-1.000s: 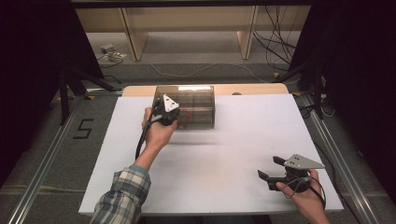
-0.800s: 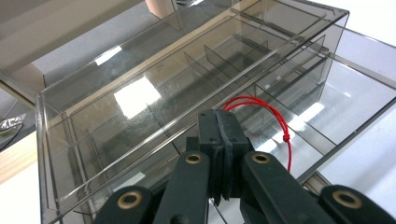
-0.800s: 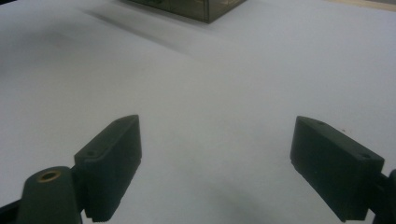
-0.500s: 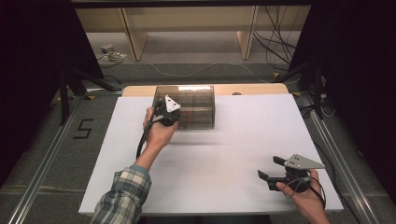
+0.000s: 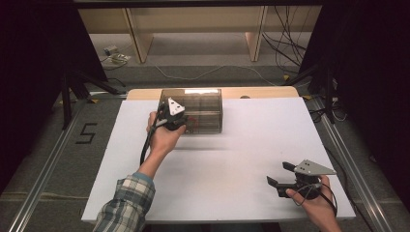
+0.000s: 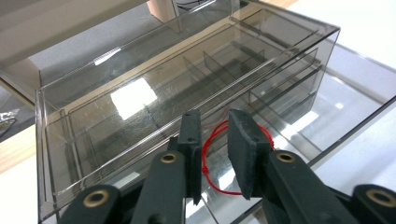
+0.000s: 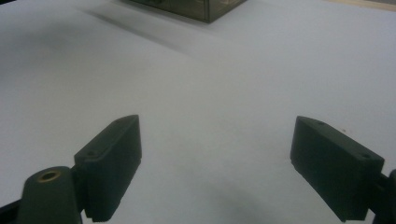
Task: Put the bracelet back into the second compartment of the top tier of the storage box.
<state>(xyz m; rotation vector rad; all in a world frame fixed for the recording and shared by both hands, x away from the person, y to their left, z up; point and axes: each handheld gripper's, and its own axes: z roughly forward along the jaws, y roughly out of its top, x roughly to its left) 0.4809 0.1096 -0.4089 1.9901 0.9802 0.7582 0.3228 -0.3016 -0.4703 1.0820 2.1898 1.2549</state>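
The clear plastic box (image 5: 196, 110), tinted smoky brown and split inside by thin dividers into compartments, stands at the far middle of the white tabletop (image 5: 232, 159), near its back edge. In the left gripper view a thin red loop (image 6: 215, 161) of string or elastic shows at the near wall of the box, between and just behind the two black fingers (image 6: 191, 149); whether it lies inside or outside the wall cannot be told. The left gripper (image 5: 175, 117) is held against the box's near left corner, its fingers drawn close with only a narrow gap between them, and whether they pinch the red loop cannot be told. The person's left hand (image 5: 162, 137) holds it, the forearm in a plaid sleeve (image 5: 126, 205). The right gripper (image 5: 278, 178) rests low over the near right part of the tabletop, well apart from the box, its fingers (image 7: 109, 163) spread wide with bare white surface between them.
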